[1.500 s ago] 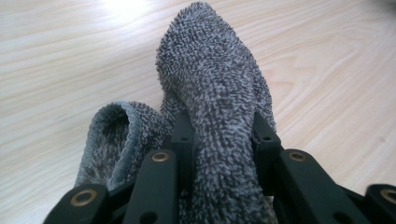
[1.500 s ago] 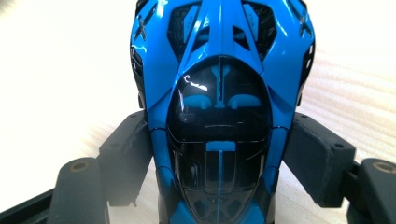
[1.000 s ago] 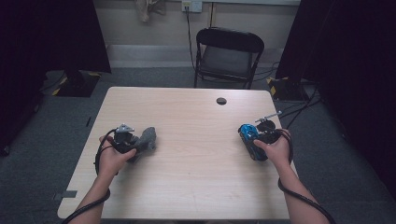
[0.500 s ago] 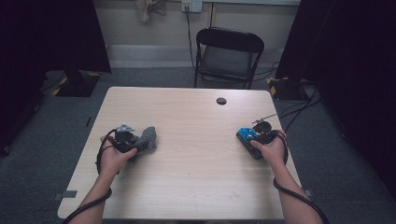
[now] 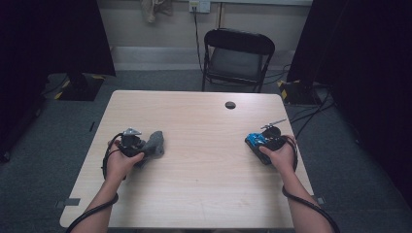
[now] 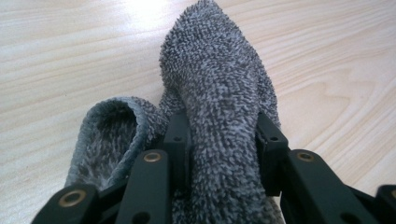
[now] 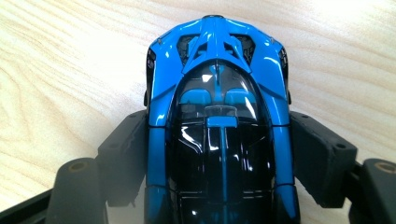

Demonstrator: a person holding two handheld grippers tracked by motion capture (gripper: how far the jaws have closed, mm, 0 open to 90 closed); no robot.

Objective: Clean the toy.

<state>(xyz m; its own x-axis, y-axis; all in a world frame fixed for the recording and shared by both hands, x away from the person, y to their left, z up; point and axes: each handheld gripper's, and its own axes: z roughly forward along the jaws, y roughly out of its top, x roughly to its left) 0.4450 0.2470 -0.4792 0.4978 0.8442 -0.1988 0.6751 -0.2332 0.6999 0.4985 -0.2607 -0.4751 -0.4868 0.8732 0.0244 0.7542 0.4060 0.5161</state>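
Currently left gripper (image 5: pixel 145 148) fingers, just easing apart, pinch grey sock (image 6: pixel 219 107) near worktop (image 5: pixel 204 194) left edge; right gripper (image 5: pixel 260 143) clamps blue toy car (image 7: pixel 217 116) near right edge. Both grasped, placement pending.

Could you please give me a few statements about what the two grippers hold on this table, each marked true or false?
1. The left gripper has a grey sock between its jaws. True.
2. The right gripper holds a red toy car. False: the toy car is blue and black.
3. The sock hangs in the air. False: it lies on the wooden table.
4. A folding chair stands beyond the table. True.
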